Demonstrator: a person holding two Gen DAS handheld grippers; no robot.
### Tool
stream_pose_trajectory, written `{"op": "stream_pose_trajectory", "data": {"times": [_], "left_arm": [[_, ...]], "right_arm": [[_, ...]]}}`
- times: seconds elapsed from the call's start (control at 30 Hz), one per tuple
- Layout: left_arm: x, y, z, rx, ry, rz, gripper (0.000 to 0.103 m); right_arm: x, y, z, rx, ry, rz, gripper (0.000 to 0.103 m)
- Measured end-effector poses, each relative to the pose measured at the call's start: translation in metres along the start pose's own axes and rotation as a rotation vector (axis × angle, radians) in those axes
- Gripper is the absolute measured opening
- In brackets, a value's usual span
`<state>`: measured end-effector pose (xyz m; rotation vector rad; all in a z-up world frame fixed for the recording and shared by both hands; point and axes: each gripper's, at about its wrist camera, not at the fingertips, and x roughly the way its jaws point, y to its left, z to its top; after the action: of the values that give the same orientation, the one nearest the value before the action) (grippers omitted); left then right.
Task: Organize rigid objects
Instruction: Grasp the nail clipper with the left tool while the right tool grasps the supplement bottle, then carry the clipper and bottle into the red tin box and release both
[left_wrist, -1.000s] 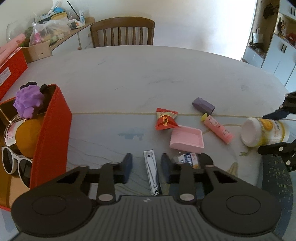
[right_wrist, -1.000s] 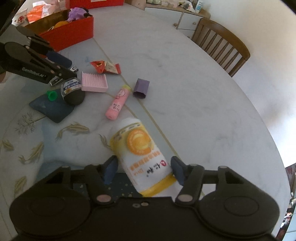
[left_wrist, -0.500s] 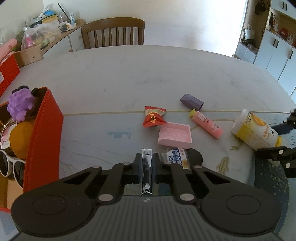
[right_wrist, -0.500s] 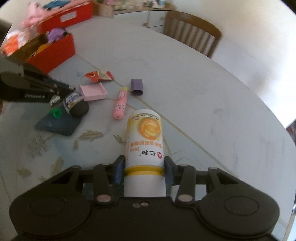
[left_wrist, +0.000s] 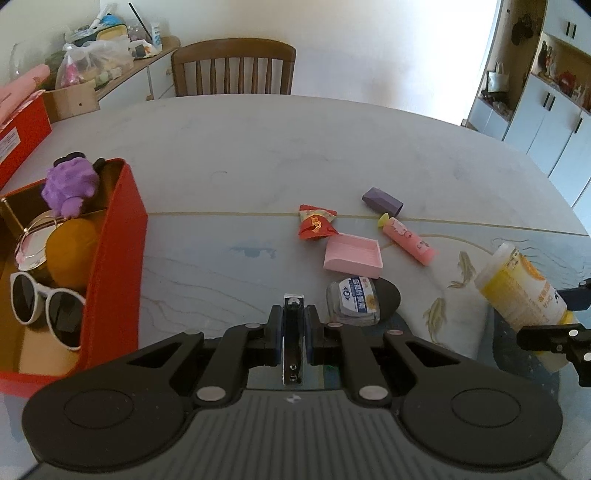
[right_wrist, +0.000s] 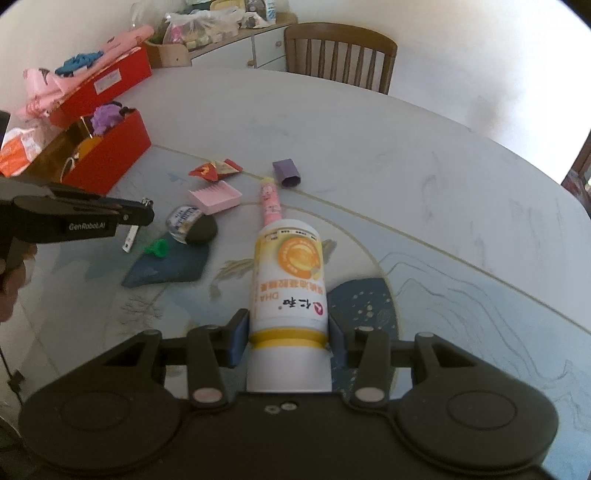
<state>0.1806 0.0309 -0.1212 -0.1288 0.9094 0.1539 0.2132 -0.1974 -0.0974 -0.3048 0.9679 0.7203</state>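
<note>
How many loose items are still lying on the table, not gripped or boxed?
6: red snack packet, purple sleeve, pink tube, pink tray, small labelled jar on its dark lid, green cap on the dark patch. More may be hidden behind grippers.

Bright daylight washes out the wall (left_wrist: 388, 55) behind the chair (left_wrist: 234, 66); the table (left_wrist: 295, 147) is evenly lit, shadows soft. Fisheye bending curves the edges, corners dark. The bottle (right_wrist: 290, 273) looks slightly blurred.

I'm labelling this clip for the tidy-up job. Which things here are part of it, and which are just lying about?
Part of the job:
- nail clipper, in the left gripper
- yellow bottle, in the right gripper
- red box
- pink tube
- pink tray

Lying about:
- chair
- plastic bag
</note>
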Motion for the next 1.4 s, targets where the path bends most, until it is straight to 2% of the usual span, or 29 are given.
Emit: {"op": "stream_pose_trajectory", "data": {"times": [0.3, 0.57, 0.83, 1.07, 1.4], "left_arm": [[-0.029, 0.012, -0.007, -0.024, -0.028, -0.024, 0.011], [-0.057, 0.023, -0.012, -0.023, -0.085, -0.051, 0.011], [-0.085, 0.044, -0.007, -0.023, -0.112, -0.099, 0.011], [-0.106, 0.078, 0.0, -0.023, -0.127, -0.098, 0.011], [-0.121, 0.146, 0.011, -0.046, -0.152, -0.055, 0.011]], "right_arm": [[-0.021, 0.026, 0.0, 0.021, -0.034, 0.0, 0.044], [-0.036, 0.049, 0.001, 0.028, -0.069, -0.007, 0.044], [-0.041, 0.081, 0.017, 0.032, -0.088, -0.012, 0.044], [-0.037, 0.117, 0.038, 0.03, -0.096, -0.006, 0.044], [-0.019, 0.178, 0.073, -0.008, -0.118, 0.023, 0.044]]}}
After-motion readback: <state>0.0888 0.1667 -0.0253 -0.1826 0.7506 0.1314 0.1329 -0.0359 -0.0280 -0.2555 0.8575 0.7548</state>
